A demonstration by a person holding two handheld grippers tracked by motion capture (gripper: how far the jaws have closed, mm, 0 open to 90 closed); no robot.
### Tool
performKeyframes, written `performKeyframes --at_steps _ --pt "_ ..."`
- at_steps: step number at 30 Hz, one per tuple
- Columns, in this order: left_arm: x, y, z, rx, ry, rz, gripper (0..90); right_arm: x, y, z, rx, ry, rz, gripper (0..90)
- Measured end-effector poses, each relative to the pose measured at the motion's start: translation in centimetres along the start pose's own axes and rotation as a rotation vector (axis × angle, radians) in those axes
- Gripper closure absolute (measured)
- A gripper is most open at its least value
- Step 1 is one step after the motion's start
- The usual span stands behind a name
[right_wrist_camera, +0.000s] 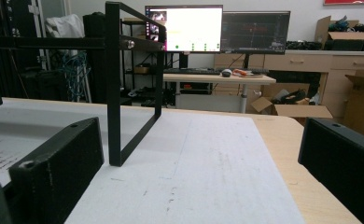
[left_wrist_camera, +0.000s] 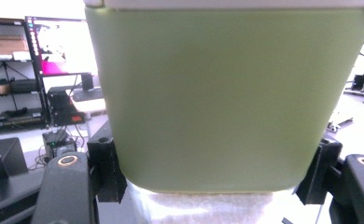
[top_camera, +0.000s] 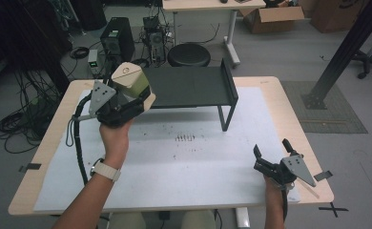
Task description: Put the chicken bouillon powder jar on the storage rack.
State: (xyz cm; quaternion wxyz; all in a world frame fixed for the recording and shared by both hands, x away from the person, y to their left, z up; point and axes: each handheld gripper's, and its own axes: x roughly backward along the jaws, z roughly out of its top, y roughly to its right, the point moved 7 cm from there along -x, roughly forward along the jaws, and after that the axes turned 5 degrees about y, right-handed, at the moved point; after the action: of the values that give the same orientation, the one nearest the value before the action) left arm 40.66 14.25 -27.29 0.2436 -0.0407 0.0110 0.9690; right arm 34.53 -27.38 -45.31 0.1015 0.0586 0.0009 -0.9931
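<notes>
Green container (top_camera: 132, 82) with pale lid: I have it clamped in the left hand-held gripper (top_camera: 119, 106), lifted beside the black shelf (top_camera: 193, 87), not yet placed. Right hand-held gripper (top_camera: 270, 153) sits jaws apart, empty, near the counter (top_camera: 270, 95) edge.

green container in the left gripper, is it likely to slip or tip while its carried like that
The green container looks smooth-walled and tapers toward its base, so it may slide in the left gripper. The fingers hold it only near the bottom, leaving it probably top-heavy and apt to tilt. Its walls seem rigid, not squashing under the squeeze.
</notes>
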Motion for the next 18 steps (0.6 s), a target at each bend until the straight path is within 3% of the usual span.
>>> performKeyframes --at_steps 18 --pt "-6.3 -2.7 0.1 0.065 -0.048 0.029 29.6 0.0 0.0 0.0 0.0 -0.002 -0.002 0.0"
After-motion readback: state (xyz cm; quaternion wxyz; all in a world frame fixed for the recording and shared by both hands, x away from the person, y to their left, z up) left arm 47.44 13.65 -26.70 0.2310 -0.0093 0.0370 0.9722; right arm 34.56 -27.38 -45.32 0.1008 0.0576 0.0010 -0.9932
